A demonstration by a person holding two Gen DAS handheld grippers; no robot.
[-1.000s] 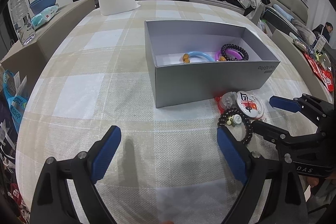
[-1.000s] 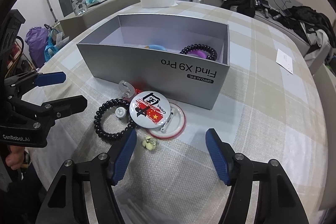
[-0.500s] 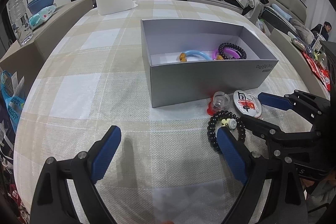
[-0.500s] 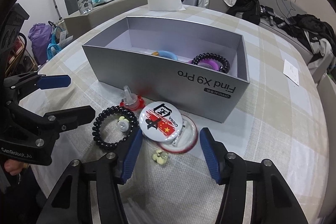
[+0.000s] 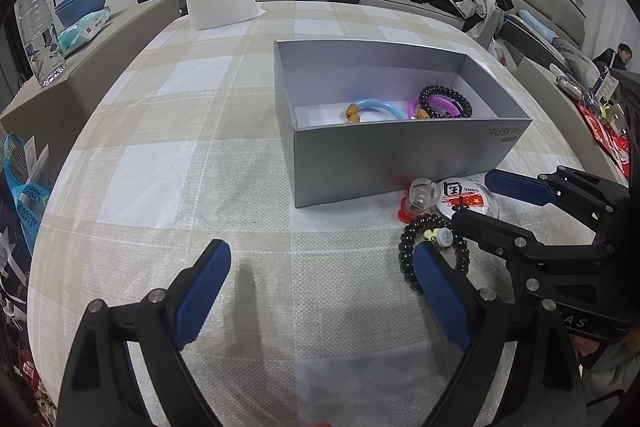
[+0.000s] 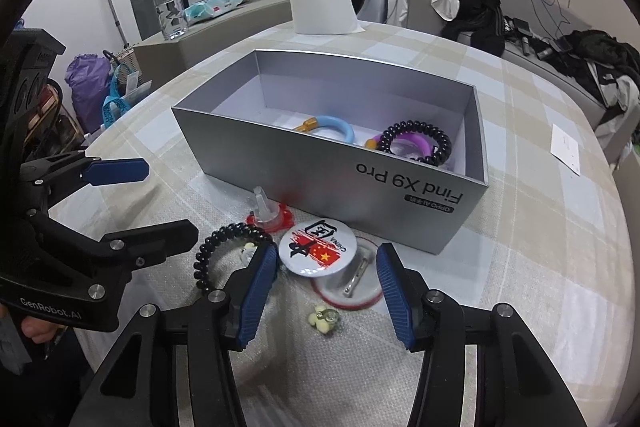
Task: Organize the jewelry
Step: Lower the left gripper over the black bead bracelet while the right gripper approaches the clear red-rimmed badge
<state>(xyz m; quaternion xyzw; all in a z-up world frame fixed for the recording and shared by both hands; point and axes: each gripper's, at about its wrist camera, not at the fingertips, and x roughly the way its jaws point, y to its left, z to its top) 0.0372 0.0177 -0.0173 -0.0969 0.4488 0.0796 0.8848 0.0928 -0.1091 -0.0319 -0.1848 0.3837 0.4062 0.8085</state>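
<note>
Checked tablecloth (image 6: 520,227), silver box (image 6: 320,179) at twelve o'clock
Right gripper (image 6: 326,281) closing around light, slippery badge (image 6: 316,247), untouched; grip its rim; left gripper (image 5: 320,291) wide, empty

A: What sits between the right gripper (image 6: 328,285) jaws?
B: They're closing around the round badge (image 6: 317,251); pads not touching it. A small pale charm (image 6: 323,319) lies just below.
A: Outside them?
B: The black bead bracelet (image 6: 224,255), beside the left jaw.

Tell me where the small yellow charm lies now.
In the right wrist view the yellow charm lies on the tablecloth between the right gripper's closing fingers, just below the round badge.
</note>
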